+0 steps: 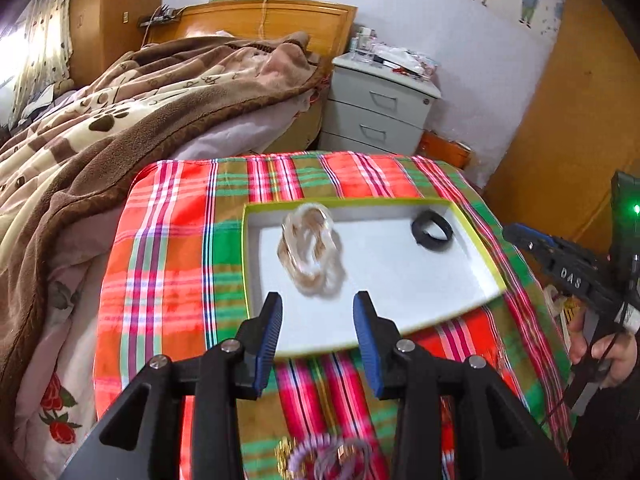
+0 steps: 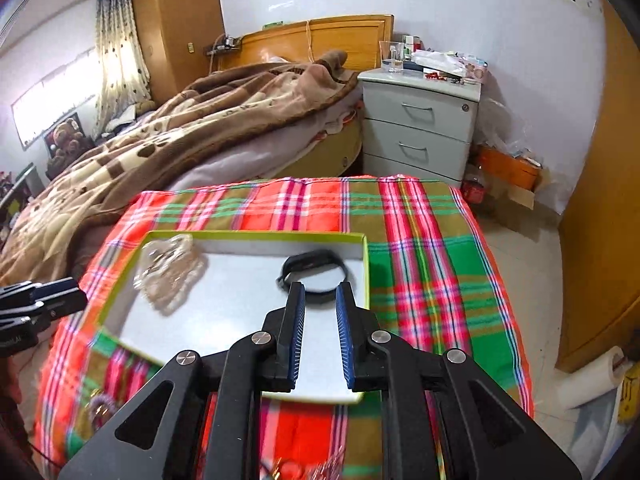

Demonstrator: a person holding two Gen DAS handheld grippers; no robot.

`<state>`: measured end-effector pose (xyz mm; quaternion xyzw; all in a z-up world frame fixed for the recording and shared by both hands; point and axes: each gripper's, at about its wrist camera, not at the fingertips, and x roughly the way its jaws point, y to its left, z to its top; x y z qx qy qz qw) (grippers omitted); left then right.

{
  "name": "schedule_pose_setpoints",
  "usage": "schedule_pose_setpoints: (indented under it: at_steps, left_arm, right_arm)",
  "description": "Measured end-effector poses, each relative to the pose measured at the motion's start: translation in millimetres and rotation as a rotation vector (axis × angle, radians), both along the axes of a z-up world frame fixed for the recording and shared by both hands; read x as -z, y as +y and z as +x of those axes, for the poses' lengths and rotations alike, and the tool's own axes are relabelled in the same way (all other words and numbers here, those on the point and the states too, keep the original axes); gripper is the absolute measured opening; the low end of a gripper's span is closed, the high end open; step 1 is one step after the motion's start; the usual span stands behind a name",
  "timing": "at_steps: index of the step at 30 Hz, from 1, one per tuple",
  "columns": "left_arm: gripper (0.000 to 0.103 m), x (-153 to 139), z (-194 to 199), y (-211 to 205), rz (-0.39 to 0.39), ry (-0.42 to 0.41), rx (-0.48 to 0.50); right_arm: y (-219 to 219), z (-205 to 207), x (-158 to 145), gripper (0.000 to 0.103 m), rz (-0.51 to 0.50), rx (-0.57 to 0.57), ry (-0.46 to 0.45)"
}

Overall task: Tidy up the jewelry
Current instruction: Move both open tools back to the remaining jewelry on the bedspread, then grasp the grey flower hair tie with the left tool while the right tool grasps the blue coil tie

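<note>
Left wrist view has my left gripper [image 1: 318,312] hanging over the near edge of the white tray [image 1: 400,280], jaws spread wide with nothing between them. Just beyond the fingertips, inside the tray, lies a clear-and-gold chain bracelet [image 1: 310,254] (blurred, so I cannot read its links). At the tray's far right corner sits a black band [image 1: 432,232]. My right gripper [image 2: 320,296] is also parted and empty, its tips just short of that band. More jewelry [image 1: 320,458] lies on the plaid cloth [image 1: 168,240], nearer me than the tray.
</note>
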<state>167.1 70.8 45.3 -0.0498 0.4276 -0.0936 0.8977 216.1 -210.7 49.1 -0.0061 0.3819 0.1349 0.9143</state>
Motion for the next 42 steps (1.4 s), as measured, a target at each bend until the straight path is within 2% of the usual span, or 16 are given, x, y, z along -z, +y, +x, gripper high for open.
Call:
schedule_pose_setpoints:
  at_steps: [11, 13, 14, 15, 26, 31, 40, 42]
  left_arm:
    - [0.039, 15, -68, -9, 0.000, 0.012, 0.036]
    - [0.039, 17, -80, -7, -0.019, 0.012, 0.041]
    - [0.039, 18, -84, -6, -0.026, 0.009, 0.040]
    - [0.039, 20, -89, -5, -0.029, 0.009, 0.036]
    - [0.039, 38, -119, 10, -0.059, 0.028, -0.011]
    - [0.039, 40, -122, 17, -0.074, 0.031, -0.021]
    - [0.039, 44, -122, 15, -0.074, 0.044, -0.019]
    - [0.039, 44, -121, 16, -0.075, 0.044, -0.020]
  right_arm:
    - [4, -67, 2, 0.017, 0.057, -0.102, 0.011]
    - [7, -79, 7, 0.027, 0.060, -0.124, 0.020]
    - [8, -85, 10, 0.041, 0.063, -0.131, 0.027]
    - [9, -91, 13, 0.046, 0.072, -0.142, 0.035]
    - [37, -134, 57, 0.046, 0.076, -0.304, 0.157]
    - [52, -147, 64, 0.046, 0.047, -0.362, 0.161]
    - [67, -149, 77, 0.046, -0.049, -0.357, 0.172]
    - [69, -149, 80, 0.041, -0.067, -0.354, 0.173]
